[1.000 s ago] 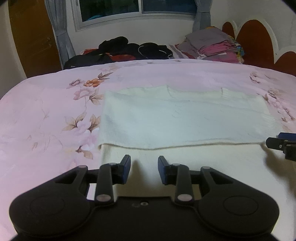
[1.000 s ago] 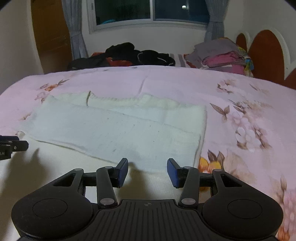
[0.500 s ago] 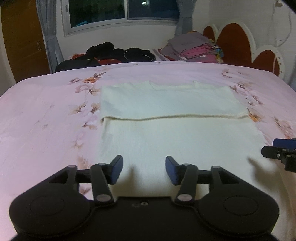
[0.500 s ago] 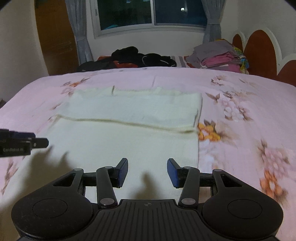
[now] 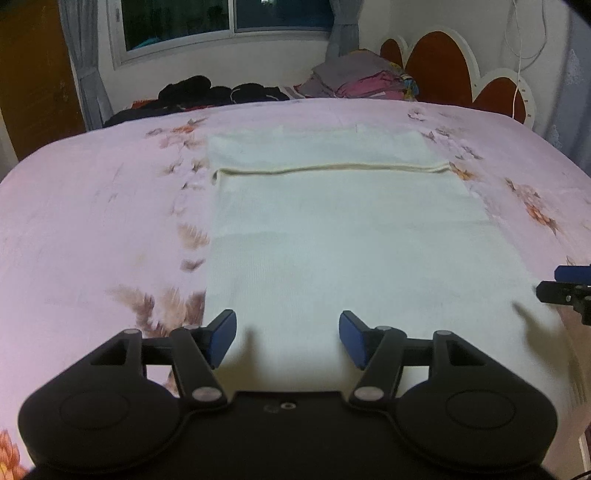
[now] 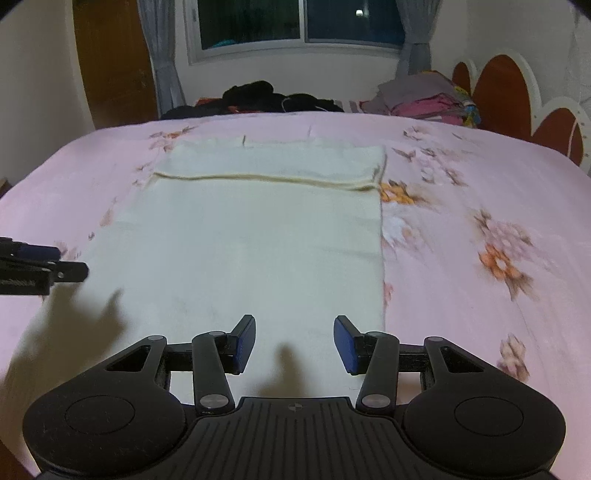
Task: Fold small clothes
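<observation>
Left wrist view is showing the left gripper [image 5: 287, 338] hanging above the near end of a cream garment [image 5: 343, 236], which is lying flat on a pink floral bedspread [image 5: 92, 221]. Its jaws are opening, standing fairly wide with nothing between them; the blue pads [image 5: 221, 339] are clear of the cloth. The garment's far part is folded over, leaving a rolled edge [image 5: 332, 169] running straight across it. At the right border of this view, the tip of the right gripper [image 5: 565, 291] is poking in beside the garment's right side.

Right wrist view is showing the right gripper [image 6: 294, 341] hovering over the garment [image 6: 251, 243] near its right edge, its jaws standing moderately apart and gripping nothing. The left gripper [image 6: 40, 267] is reaching in from the left border, casting a shadow on the cloth.

Beyond the garment, at the far side of the bed, a heap of dark clothes [image 6: 258, 98] is sitting under a window [image 6: 299, 22], and a stack of folded clothes [image 6: 424, 98] is resting beside a scalloped headboard [image 6: 517, 92]. Grey curtains [image 5: 83, 62] are hanging at both sides of the window.
</observation>
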`<action>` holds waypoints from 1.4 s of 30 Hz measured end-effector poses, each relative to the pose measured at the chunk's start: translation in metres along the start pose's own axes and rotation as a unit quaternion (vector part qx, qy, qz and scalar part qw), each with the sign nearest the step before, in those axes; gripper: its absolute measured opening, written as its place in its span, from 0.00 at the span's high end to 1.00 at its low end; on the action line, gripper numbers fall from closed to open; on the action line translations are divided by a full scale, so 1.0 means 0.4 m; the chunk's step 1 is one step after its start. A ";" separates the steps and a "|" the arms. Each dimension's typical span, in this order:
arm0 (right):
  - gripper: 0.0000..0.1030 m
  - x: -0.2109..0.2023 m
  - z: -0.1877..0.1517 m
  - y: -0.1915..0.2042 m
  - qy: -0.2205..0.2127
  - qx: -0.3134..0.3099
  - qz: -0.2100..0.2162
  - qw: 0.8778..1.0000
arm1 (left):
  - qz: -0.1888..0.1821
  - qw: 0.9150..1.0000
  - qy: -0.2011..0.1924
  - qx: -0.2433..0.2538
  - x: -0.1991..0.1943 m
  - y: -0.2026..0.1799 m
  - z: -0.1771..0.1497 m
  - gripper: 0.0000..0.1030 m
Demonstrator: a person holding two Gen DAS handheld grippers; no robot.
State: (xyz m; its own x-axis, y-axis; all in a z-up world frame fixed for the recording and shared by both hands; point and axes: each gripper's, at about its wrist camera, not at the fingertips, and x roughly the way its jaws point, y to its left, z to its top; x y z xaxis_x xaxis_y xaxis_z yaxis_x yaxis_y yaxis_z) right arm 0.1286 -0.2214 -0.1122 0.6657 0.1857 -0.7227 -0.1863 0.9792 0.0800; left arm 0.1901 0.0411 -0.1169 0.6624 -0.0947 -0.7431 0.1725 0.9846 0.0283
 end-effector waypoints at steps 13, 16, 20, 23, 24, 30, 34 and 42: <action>0.54 -0.059 -0.116 -0.013 0.029 0.028 -0.038 0.998 | -0.009 0.999 0.024 -0.029 -0.045 0.048 -0.110 0.42; 0.54 -0.060 -0.144 -0.025 0.042 0.035 -0.050 0.997 | -0.010 0.999 0.027 -0.035 -0.048 0.059 -0.125 0.43; 0.54 -0.055 -0.173 -0.043 0.056 0.049 -0.064 0.995 | -0.011 0.999 0.034 -0.041 -0.049 0.071 -0.144 0.44; 0.54 -0.056 -0.186 -0.046 0.058 0.053 -0.069 0.995 | -0.011 0.998 0.039 -0.043 -0.051 0.078 -0.160 0.44; 0.54 -0.057 -0.188 -0.045 0.058 0.053 -0.070 0.994 | -0.011 0.998 0.041 -0.044 -0.051 0.080 -0.165 0.44; 0.25 -0.061 -0.194 -0.045 0.057 0.057 -0.093 0.992 | -0.020 0.997 0.048 -0.054 -0.054 0.085 -0.194 0.45; 0.22 -0.068 -0.209 -0.059 0.066 0.070 -0.086 0.992 | -0.028 0.996 0.052 -0.060 -0.059 0.089 -0.205 0.45; 0.44 -0.083 -0.216 -0.063 0.072 0.114 -0.039 0.990 | -0.052 0.994 0.064 -0.078 -0.072 0.094 -0.218 0.54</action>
State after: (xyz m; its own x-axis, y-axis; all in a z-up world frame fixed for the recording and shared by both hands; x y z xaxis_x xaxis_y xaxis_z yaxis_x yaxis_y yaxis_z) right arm 0.0488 -0.2591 -0.1496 0.5593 0.1106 -0.8216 0.0404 0.9862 0.1603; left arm 0.1140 0.0939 -0.1527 0.5471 -0.1877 -0.8158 0.1137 0.9822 -0.1498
